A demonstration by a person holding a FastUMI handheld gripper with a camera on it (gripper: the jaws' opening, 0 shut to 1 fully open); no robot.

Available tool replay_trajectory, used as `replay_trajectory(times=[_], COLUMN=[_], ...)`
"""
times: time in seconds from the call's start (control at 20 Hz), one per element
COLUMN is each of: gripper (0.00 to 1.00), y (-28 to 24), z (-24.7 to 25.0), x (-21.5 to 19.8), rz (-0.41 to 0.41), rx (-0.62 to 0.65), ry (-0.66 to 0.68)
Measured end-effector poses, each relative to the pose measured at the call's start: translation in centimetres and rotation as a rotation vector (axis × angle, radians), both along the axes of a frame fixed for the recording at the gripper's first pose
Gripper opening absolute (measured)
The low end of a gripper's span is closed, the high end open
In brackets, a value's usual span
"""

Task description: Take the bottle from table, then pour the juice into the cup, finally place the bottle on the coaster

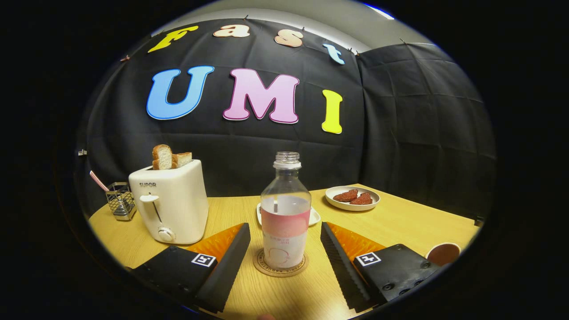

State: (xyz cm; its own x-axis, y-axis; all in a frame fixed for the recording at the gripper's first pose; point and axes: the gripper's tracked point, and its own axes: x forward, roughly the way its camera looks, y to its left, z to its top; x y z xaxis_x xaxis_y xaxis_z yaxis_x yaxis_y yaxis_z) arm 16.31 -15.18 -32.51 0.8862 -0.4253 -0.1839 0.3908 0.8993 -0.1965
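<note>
Plainly, bottle [285, 213]: clear plastic, cap off, standing upright on the coaster [280, 263], between the two fingers and slightly ahead of their tips.
Gripper [284, 249]: spread wide, one finger to each side of the bottle, neither pad touching it; a gap of bare tabletop shows on both sides.
Fingers [231, 258]: black, with a ribbed face on the right-hand one, which should bite well on smooth plastic.
Contents: hard to tell; a pale level line seems to sit near the top of the pink label, so it may hold some liquid, and I would judge it light to moderate in weight.
Stiffness: thin-walled by the look of it, likely to dent under a hard squeeze; a firm but gentle close suits it.
Slipperiness: glossy shoulder above the label looks slick; the labelled band offers more friction.
Where to hold: across the labelled middle, below the tapering shoulder, where the sides run straight.
Spill risk: open mouth, so any tilt while lifting could let juice out.
Cup [442, 254]: brown-lined, low to the right, beyond the right finger's body.
Table [400, 222]: pale wood; the toaster [171, 206] stands to the left, well apart from the bottle.
Plate [352, 198]: beyond the fingers to the right, behind the bottle.
</note>
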Motion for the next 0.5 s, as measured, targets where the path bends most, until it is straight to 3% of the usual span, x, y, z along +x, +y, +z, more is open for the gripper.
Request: replay_trajectory(times=[0.25, 0.5], gripper=[0.98, 0.98], y=[1.4, 4.7], z=[0.9, 3.4], x=[-3.5, -7.0], rz=[0.019, 0.087], rx=[0.010, 0.040], ry=[0.015, 0.006])
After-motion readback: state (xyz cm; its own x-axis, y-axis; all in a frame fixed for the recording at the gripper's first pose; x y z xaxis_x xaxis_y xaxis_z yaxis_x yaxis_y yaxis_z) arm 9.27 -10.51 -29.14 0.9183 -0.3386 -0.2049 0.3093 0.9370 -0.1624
